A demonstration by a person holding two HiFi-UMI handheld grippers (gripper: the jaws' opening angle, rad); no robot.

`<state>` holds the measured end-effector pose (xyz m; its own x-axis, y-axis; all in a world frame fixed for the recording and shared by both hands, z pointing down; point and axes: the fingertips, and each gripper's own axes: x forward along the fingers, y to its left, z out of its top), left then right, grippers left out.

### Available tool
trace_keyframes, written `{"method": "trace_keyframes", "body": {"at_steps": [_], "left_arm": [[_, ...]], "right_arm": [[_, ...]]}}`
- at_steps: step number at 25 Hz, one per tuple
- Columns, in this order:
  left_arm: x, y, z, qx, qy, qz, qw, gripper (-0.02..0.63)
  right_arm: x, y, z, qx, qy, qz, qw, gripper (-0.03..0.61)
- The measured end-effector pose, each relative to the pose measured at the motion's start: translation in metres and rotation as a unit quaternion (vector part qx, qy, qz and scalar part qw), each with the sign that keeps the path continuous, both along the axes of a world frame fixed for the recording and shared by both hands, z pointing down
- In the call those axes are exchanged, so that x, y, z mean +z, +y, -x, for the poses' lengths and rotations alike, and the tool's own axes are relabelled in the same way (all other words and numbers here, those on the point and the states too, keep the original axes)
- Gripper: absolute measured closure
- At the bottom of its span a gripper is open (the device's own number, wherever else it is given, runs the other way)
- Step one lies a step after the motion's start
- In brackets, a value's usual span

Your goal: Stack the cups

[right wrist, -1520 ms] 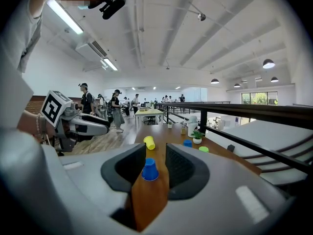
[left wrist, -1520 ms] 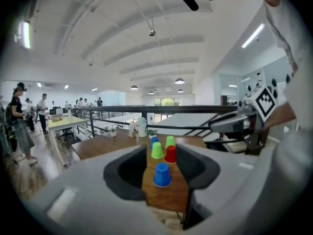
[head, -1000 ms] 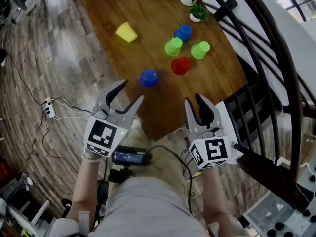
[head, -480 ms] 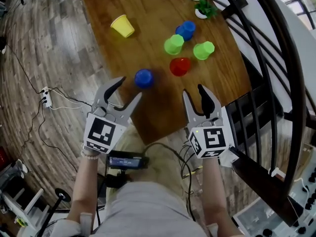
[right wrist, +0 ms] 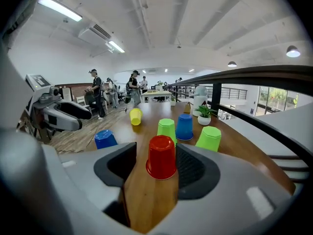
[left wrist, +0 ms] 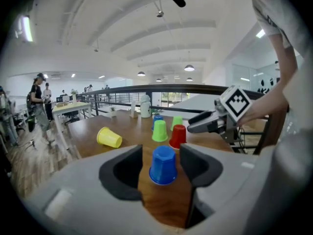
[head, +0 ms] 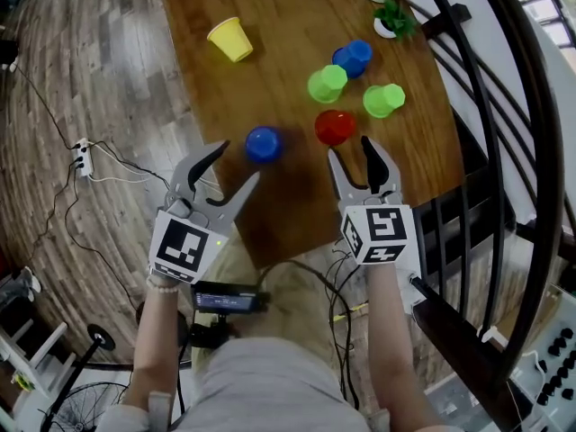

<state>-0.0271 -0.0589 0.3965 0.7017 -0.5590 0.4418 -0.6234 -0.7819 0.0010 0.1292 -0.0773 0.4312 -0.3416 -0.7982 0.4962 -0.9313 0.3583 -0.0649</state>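
Upside-down red cup (head: 334,126) on wooden table (head: 270,16), just beyond right gripper (head: 351,148): jaws wide, just opened further, nothing between them. Left of red cup, inverted blue cup (head: 264,143) ahead of left gripper (head: 238,162): jaws apart, just opened further, empty.

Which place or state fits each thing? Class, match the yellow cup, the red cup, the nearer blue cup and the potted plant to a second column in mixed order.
Column one:
1. yellow cup
2. red cup
3. nearer blue cup
4. potted plant

Column two:
A. upside down, just in front of the two green cups
B. at the far right corner of the table
C. lying on its side, away from the other cups
D. leftmost of the upside-down cups

Pairs: 1-C; 2-A; 3-D; 4-B
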Motion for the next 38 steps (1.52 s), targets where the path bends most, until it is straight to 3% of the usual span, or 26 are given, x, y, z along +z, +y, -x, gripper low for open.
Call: {"method": "trace_keyframes", "body": {"at_steps": [16,21,38], "left_arm": [[0.010,0.007,0.008,-0.012,-0.003,0.016,0.9998,0.387],[0.011,0.007,0.010,-0.007,-0.003,0.017,0.9998,0.387],[0.015,0.005,0.009,0.028,0.001,0.021,0.9994,0.387]], "right_arm": [[0.029,-0.024,0.004,0.018,-0.022,0.015,1.000,0.345],[0.028,-0.020,0.005,0.031,-0.033,0.012,0.999,0.374],[0.015,0.020,0.047,-0.006,-0.034,0.005,0.999,0.376]]}}
